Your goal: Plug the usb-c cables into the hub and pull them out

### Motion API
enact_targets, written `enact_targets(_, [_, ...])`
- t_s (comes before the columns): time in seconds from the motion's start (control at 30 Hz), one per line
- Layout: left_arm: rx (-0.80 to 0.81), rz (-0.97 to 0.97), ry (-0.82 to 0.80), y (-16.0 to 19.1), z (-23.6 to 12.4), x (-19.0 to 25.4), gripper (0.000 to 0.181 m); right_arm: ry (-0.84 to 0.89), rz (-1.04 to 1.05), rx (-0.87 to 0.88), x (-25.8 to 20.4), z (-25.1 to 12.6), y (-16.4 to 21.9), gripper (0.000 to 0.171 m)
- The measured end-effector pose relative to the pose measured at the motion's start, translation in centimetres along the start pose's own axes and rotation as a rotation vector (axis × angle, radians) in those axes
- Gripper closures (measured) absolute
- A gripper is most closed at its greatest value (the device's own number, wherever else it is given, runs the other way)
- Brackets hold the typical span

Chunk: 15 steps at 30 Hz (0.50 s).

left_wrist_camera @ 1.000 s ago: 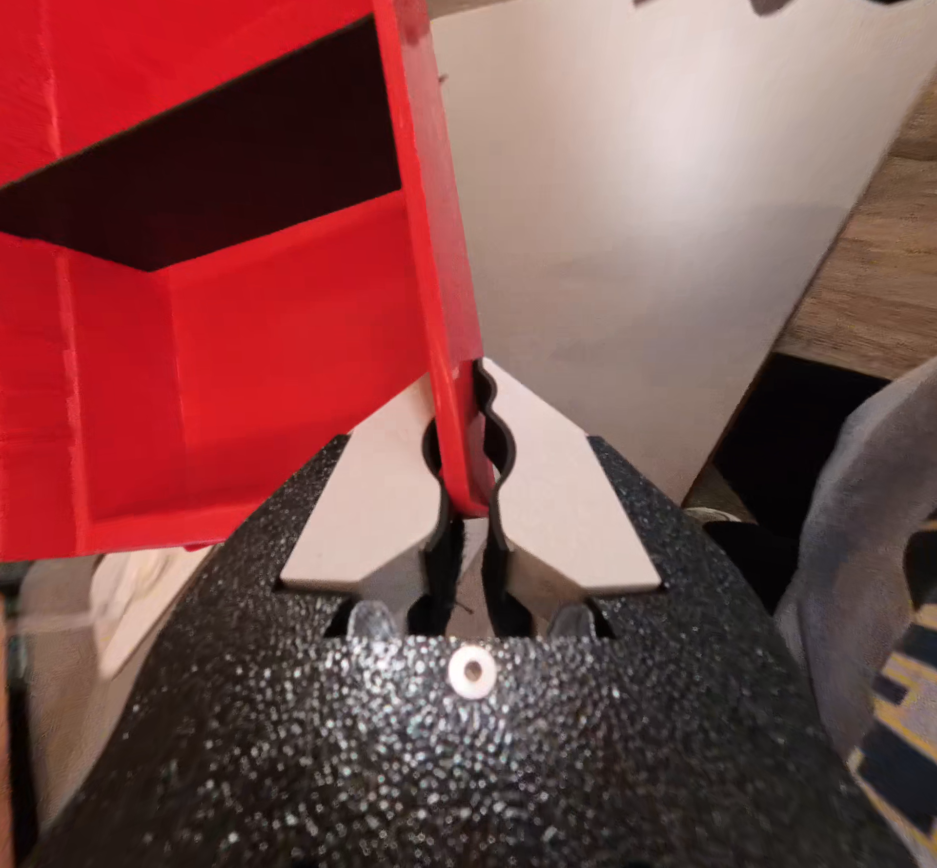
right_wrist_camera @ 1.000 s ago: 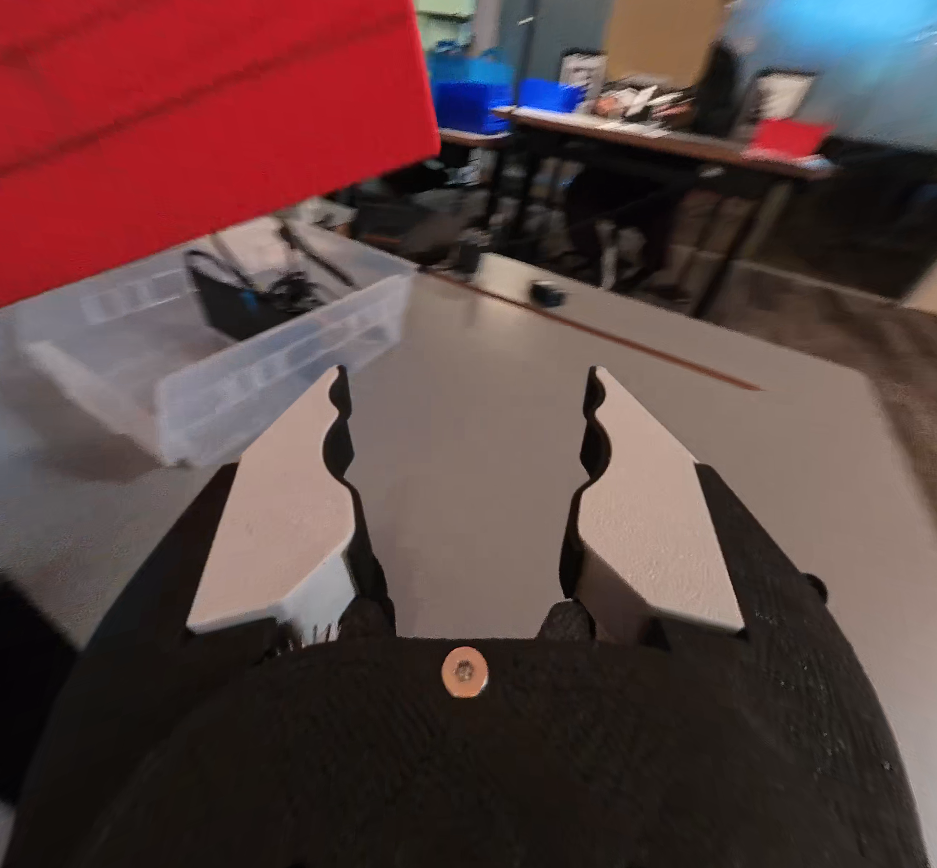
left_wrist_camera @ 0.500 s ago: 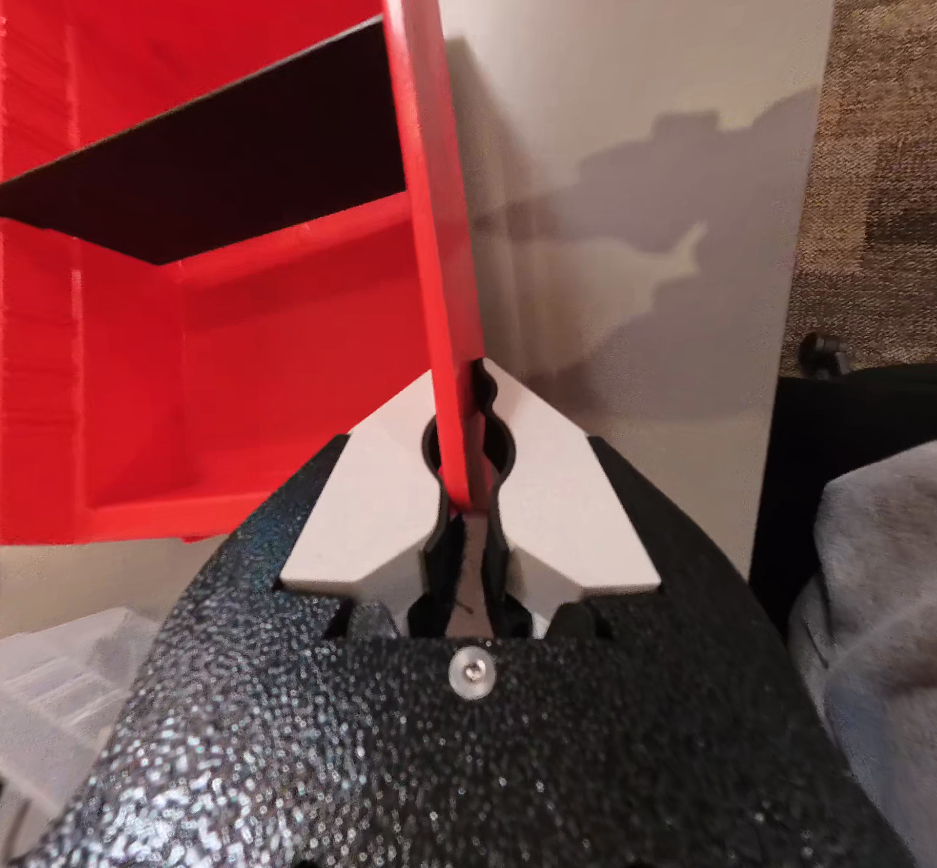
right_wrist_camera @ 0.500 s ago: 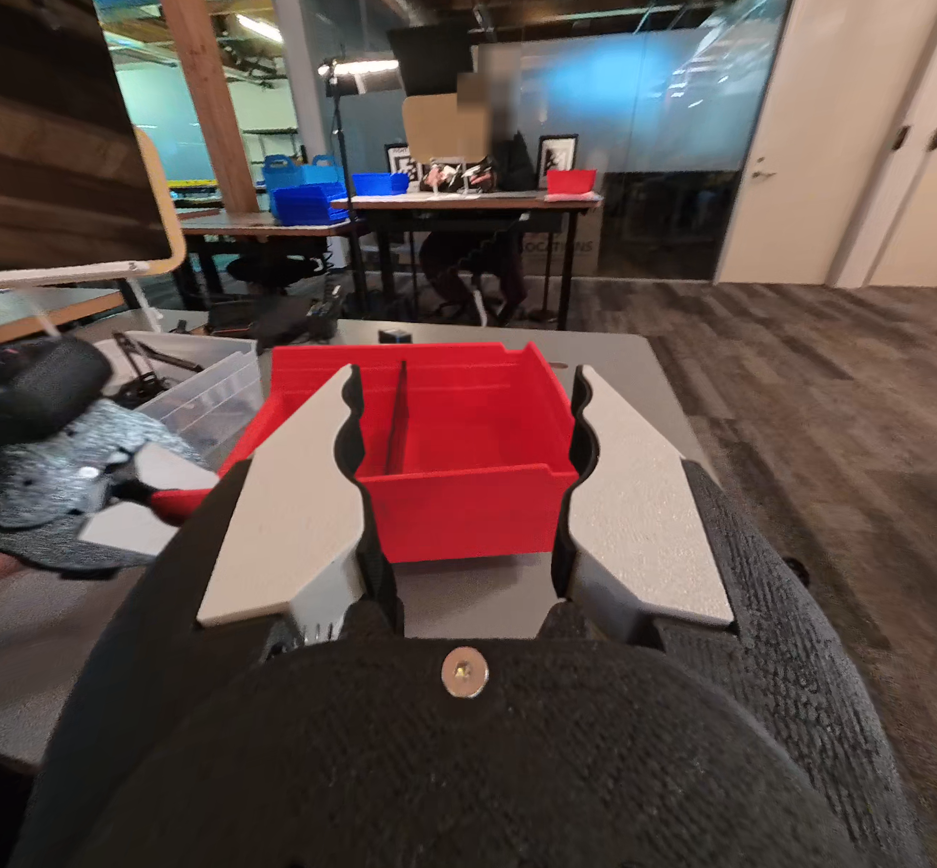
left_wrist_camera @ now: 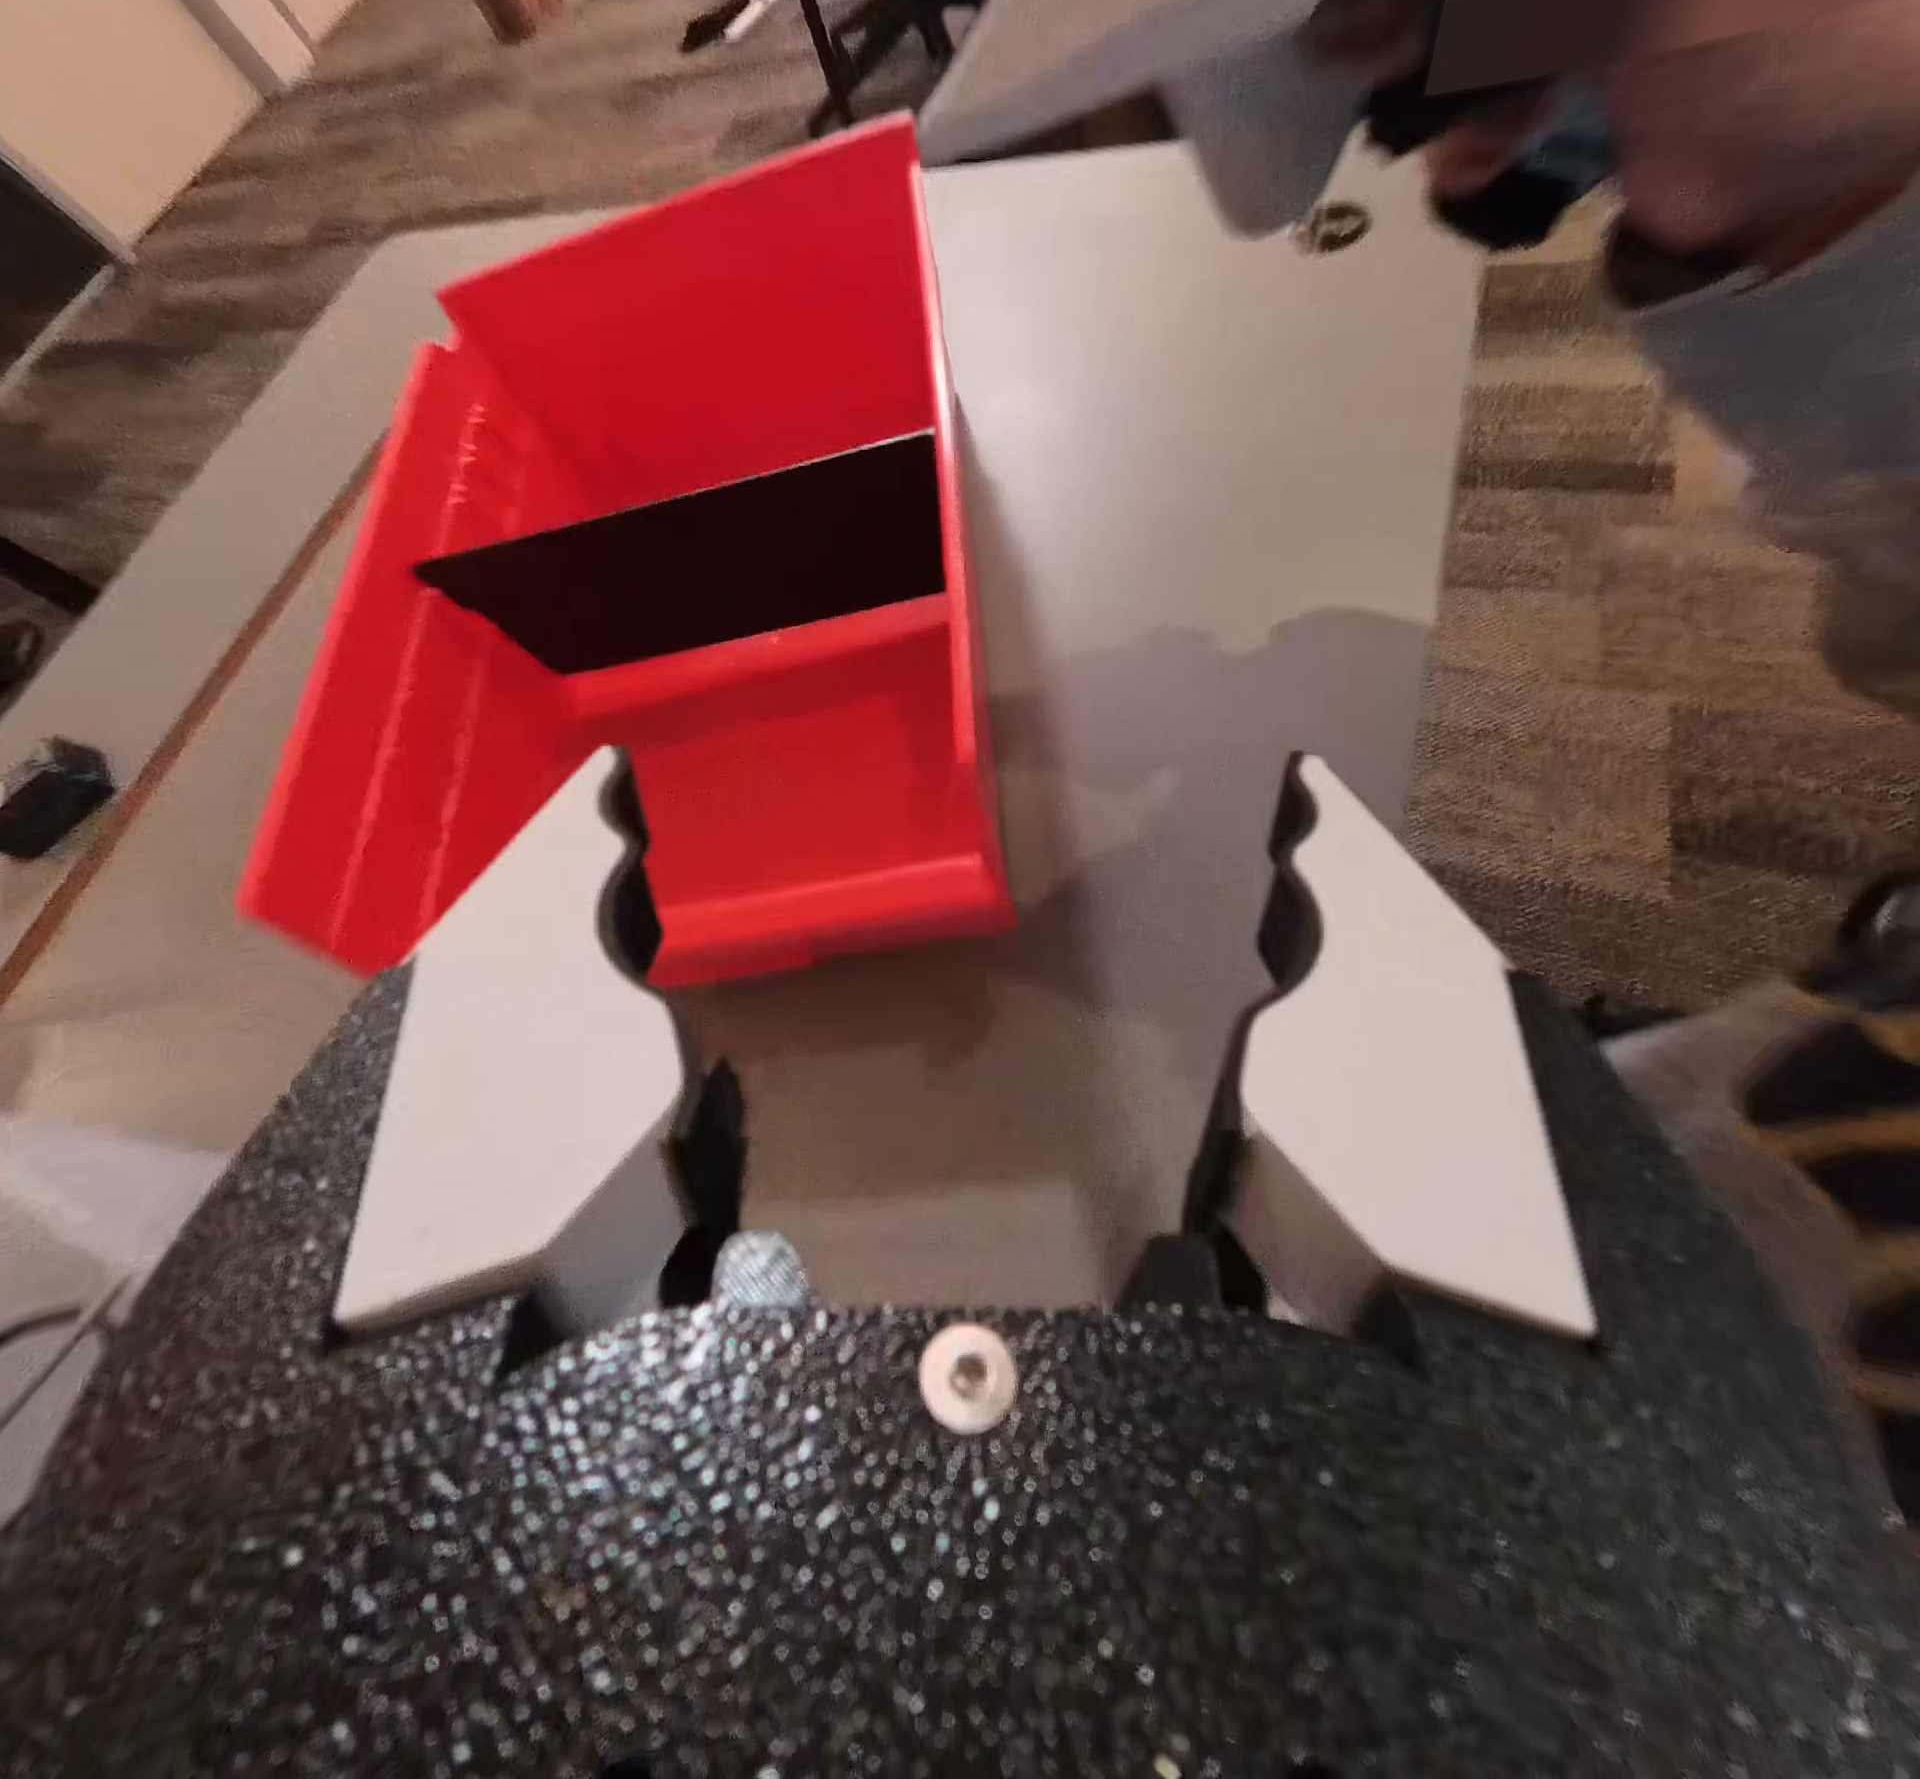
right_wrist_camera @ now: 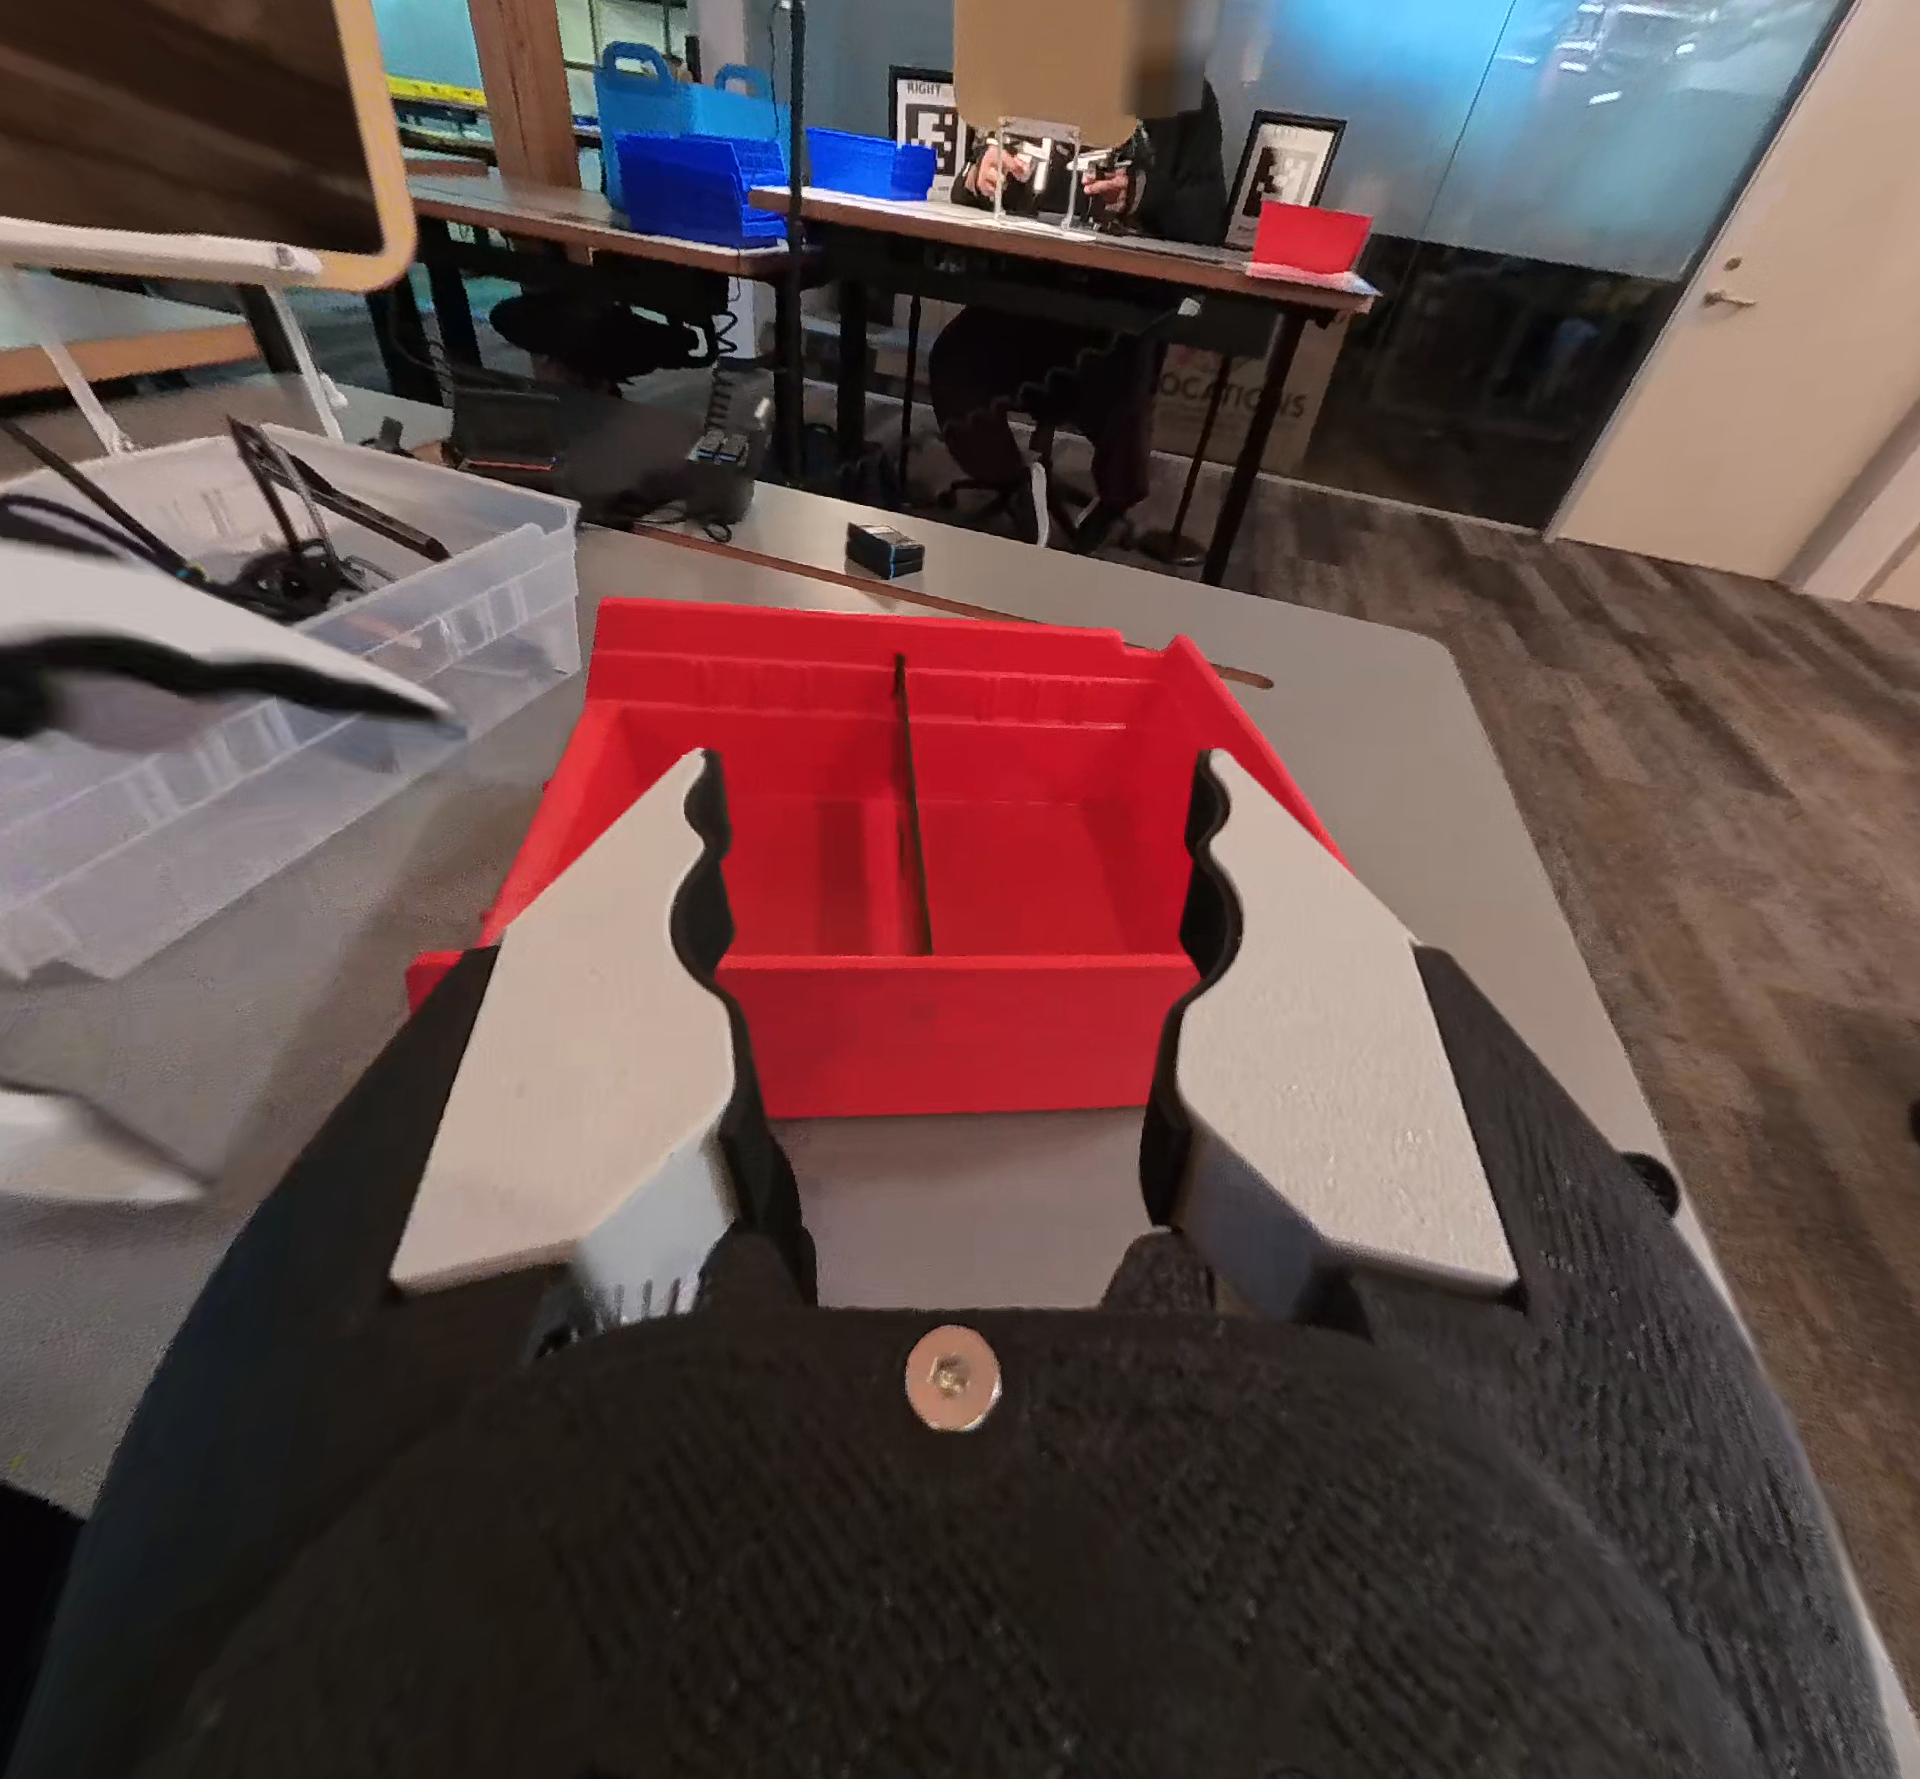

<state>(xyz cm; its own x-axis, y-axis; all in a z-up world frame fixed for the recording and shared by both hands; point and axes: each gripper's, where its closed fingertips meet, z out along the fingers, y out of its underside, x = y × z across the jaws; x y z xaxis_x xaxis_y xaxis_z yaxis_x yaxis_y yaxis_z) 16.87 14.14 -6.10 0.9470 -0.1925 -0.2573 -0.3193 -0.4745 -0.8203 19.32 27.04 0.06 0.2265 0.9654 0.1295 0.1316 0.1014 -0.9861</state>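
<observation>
Released since the earlier frames, the red bin point(left_wrist_camera: 717, 607) no longer sits pinched by its side wall in the left hand-held gripper point(left_wrist_camera: 951, 856); it now rests flat on the grey table point(left_wrist_camera: 1195, 482), and that hand-held gripper has pulled back with its fingers spread wide and nothing between them. From its own view the bin lies just ahead and to the left of the fingertips, apart from them.

The right hand-held gripper point(right_wrist_camera: 951, 856) is likewise spread and empty, hovering above the near edge of the table with the bin straight ahead, framed between its fingers but not touched. A thin black divider point(right_wrist_camera: 912, 794) splits the bin into two compartments, and both look empty. Squared up to the right hand-held gripper with its low front wall nearest, the bin seems set there as a work station that either side can reach into.

Left of the right hand-held gripper, a clear plastic tub point(right_wrist_camera: 312, 690) holds dark cables and parts; the usb-c cables and hub may be in there, but I cannot make them out, and neither is visible in the bin or on the table. Beyond the bin, a small black object point(right_wrist_camera: 885, 548) lies on the table. Farther off, a person sits at another table carrying blue bins point(right_wrist_camera: 696, 171).
</observation>
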Motion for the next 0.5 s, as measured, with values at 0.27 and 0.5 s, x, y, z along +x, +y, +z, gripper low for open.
enact_targets(0.27, [0.111,-0.243,-0.645,8.2,-19.9,-10.7,0.066,0.086,0.004,-0.004,-3.3,2.2,1.1,0.039])
enact_targets(0.5, [-0.065,-0.571,-0.880,23.7,-26.2,-14.1,0.066,0.211,0.023,0.026,-6.6,2.8,3.8,0.033])
